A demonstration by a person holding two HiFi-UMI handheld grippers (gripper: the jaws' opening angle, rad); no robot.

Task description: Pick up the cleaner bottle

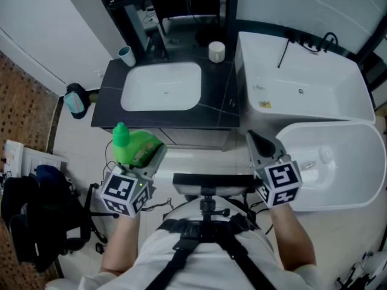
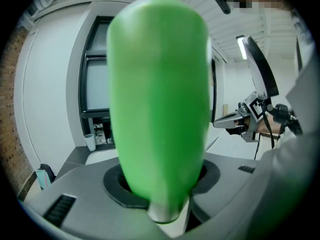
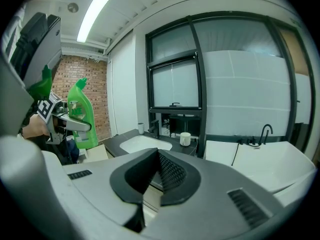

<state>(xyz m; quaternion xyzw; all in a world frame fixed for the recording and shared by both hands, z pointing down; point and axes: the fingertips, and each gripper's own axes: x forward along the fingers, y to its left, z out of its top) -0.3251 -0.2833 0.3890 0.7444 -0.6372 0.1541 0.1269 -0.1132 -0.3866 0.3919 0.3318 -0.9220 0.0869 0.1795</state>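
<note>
The green plastic cleaner bottle [image 1: 134, 147] hangs in the air, short of the dark stone bench [image 1: 224, 101], clamped across its broad body by the left tool [image 1: 150, 156]. Its smooth, rounded sides could slip or pivot between the pads. The right tool [image 1: 254, 139] is closed and empty.

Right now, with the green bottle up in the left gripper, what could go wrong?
1. The left gripper holds the cleaner bottle by its smooth, rounded body, in the air in front of the counter; a slip would likely drop it to the floor.
2. The bottle fills the left gripper view, so steering by that view could bump the counter edge.
3. The right gripper is shut, empty and apart, so it could not steady the bottle quickly.
</note>
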